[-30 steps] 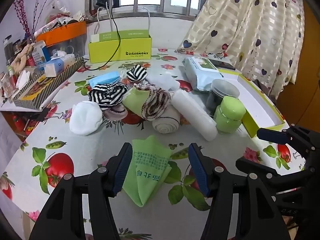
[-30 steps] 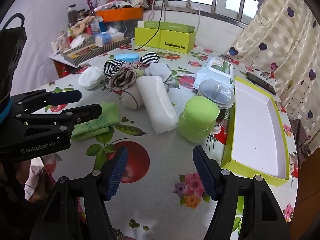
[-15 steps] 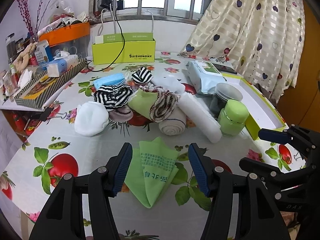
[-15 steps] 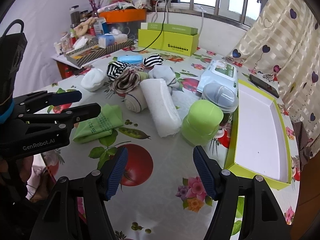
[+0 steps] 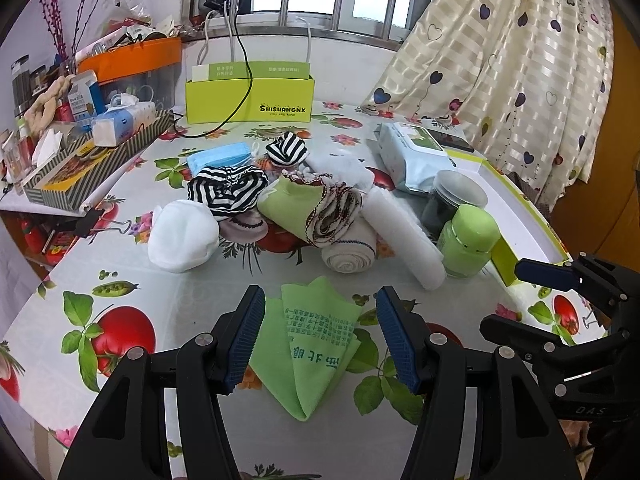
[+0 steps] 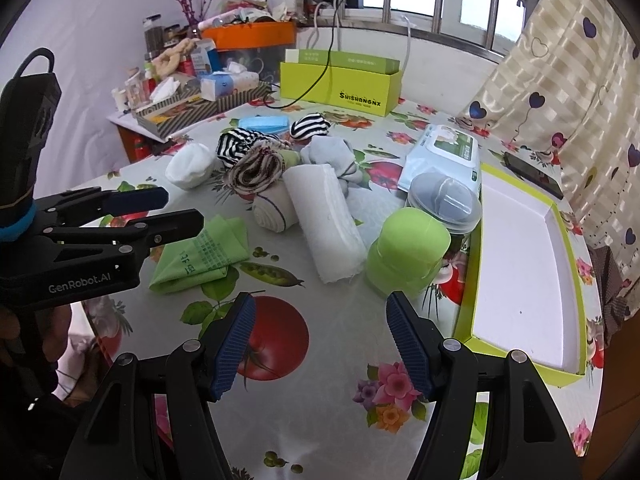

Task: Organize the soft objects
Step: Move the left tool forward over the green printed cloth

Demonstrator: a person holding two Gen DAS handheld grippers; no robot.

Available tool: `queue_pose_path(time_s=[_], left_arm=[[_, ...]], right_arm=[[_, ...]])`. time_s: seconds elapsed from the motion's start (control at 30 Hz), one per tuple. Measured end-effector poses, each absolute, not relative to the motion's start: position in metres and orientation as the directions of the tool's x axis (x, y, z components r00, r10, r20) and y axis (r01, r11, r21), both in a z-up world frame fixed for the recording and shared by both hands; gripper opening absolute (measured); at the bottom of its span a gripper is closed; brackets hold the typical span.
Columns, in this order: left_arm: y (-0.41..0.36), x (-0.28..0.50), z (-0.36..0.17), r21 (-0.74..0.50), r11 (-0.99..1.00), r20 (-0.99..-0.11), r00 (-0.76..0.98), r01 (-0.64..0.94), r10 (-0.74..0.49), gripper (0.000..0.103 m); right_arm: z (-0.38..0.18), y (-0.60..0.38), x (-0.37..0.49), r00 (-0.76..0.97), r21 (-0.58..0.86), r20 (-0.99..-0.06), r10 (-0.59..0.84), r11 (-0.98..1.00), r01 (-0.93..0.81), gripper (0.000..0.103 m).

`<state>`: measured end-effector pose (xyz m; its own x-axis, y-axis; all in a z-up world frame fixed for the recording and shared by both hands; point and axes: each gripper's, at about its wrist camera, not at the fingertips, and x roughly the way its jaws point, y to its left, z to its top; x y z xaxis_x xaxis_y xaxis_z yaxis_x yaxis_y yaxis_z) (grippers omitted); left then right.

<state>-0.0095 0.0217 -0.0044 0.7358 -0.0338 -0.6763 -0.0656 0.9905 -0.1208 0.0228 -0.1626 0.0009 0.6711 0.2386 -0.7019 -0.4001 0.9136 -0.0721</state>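
Observation:
A folded green cloth lies on the fruit-print tablecloth between the fingers of my open left gripper, a little below them; it also shows in the right wrist view. Behind it lie a white rolled towel, a beige roll, a green-and-brown rolled cloth, striped socks, a white ball of cloth and a grey cloth. My right gripper is open and empty over the table's near right part. A shallow green-rimmed white tray lies at the right.
A green jar and a clear lidded tub stand beside the tray. A wipes pack, a phone, a blue mask pack, a green box with a cable and a cluttered striped tray sit further back.
Both grippers have pulled back and risen slightly, so the table objects look a little farther off. Both stay open. Nothing on the table has moved.

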Motion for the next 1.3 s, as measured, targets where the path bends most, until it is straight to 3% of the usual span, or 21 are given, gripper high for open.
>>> queue_pose_path(time_s=[1.3], left_arm=[[0.0314, -0.0068, -0.011, -0.126, 0.989, -0.682, 0.731, -0.081, -0.027, 0.059]], right_arm=[[0.0046, -0.1627, 0.0259, 0.677, -0.034, -0.675, 0.292, 0.905, -0.424, 0.075]])
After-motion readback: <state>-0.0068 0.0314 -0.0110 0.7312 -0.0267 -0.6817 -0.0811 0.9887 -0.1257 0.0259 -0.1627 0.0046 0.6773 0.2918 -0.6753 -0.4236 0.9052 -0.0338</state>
